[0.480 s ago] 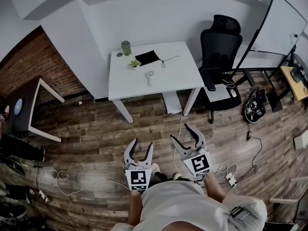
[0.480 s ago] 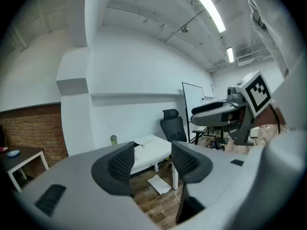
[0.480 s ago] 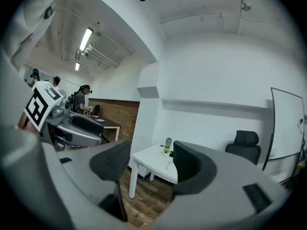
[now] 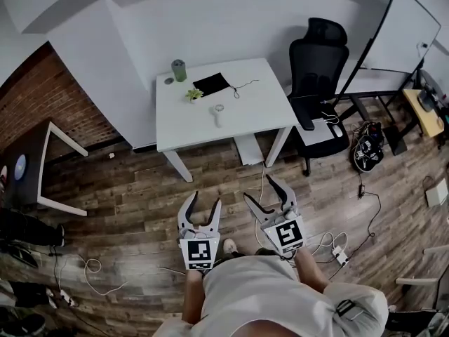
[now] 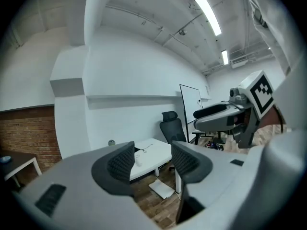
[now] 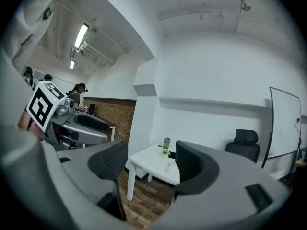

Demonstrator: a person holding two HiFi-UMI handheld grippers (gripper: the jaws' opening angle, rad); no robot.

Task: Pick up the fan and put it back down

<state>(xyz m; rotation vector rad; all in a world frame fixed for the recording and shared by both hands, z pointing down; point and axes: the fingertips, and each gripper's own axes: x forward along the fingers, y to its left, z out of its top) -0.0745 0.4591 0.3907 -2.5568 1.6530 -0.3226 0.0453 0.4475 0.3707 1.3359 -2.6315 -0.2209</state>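
While fan point(image 4: 219, 113) lies on table point(image 4: 259, 104), 2 grippers hang well short of it.
Left gripper point(image 4: 204, 198) narrowly parted, empty; right gripper point(image 4: 257, 187) wide, empty.

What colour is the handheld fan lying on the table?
White; the fan shows best in the head view.

Colour reference:
- Rectangular table point(image 4: 259, 111): white.
- Small handheld fan point(image 4: 218, 113): white.
- Cylindrical cup point(image 4: 179, 69): green.
- Flat fabric pouch point(image 4: 212, 83): black.
- Small potted plant point(image 4: 193, 95): green leaves.
- Mesh office chair point(image 4: 319, 55): black.
- Plank floor point(image 4: 126, 195): brown, wood-grain pattern.
- Brick wall point(image 4: 35, 111): red-brown, brick-course pattern.
- Left gripper point(image 4: 204, 201) and right gripper point(image 4: 257, 187): light grey bodies, black ribbed pads, black-and-white square markers.
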